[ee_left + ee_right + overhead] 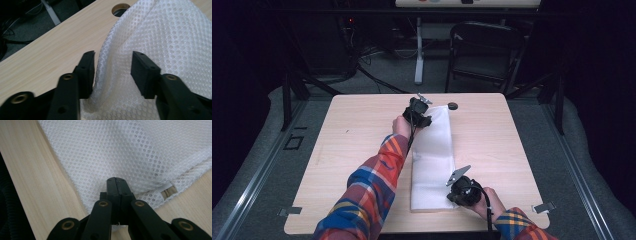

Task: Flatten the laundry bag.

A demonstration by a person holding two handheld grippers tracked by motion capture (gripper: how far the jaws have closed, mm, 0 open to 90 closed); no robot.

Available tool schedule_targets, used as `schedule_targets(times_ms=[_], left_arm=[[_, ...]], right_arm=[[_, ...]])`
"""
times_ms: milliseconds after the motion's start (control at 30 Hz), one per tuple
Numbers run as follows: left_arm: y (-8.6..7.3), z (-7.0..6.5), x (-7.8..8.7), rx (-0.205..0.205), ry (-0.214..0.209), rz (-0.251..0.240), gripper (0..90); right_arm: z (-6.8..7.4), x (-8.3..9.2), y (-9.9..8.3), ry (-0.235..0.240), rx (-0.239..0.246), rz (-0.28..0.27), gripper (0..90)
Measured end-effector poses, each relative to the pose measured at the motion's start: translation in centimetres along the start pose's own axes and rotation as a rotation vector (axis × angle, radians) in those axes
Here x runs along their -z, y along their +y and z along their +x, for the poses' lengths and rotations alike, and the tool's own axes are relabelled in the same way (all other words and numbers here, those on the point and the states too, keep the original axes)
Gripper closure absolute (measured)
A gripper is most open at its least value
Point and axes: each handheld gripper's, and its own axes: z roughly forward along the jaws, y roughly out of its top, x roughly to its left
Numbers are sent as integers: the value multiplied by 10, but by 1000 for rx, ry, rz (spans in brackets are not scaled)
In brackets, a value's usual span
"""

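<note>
A white mesh bag lies lengthwise down the middle of the wooden table. My left gripper is at the bag's far end. In the left gripper view its jaws stand apart, and a raised fold of the mesh stands between them, against the left pad and well away from the right one. My right gripper is at the bag's near right corner. In the right gripper view its jaws are pressed together on the bag's edge, beside a tan zipper end.
A round cable hole sits in the table just beyond the bag's far end, also seen close by in the left gripper view. A dark folding chair and a white table leg stand behind the table.
</note>
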Motion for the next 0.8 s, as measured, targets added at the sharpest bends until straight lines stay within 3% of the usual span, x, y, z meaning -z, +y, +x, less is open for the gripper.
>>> schedule_targets(times_ms=[67, 233, 300, 367, 467, 567, 600, 633, 667, 733, 800], left_arm=[[1, 2, -1, 5, -3, -5, 363], [4, 10, -1, 19, 1, 8, 226], [3, 11, -1, 33, -18, 16, 209], [0, 12, 0, 53, -60, 24, 182], [-4, 9, 6, 40, -105, 31, 161], [-9, 4, 13, 23, -139, 30, 150], [-11, 2, 15, 17, -149, 31, 150], [-12, 1, 18, 13, -160, 30, 148], [-14, 1, 21, 13, -168, 28, 146], [-17, -2, 26, 12, -179, 28, 145], [-21, -5, 31, -3, -190, 37, 144]], right_arm=[[-1, 1, 0, 7, 4, 8, 900], [-1, 0, 0, 19, -5, 6, 900], [1, -2, -1, 13, -36, -25, 900], [0, -1, -1, 15, -37, -13, 900], [-2, 1, 0, 12, -20, 5, 900], [0, 0, 0, 19, -40, -29, 840], [-1, 4, 1, 20, -14, 3, 823], [1, 2, 1, 24, -34, -22, 808], [1, 2, 1, 29, -45, -41, 779], [-1, 6, 3, 15, -33, -16, 715], [-3, 9, 3, 20, -60, -24, 619]])
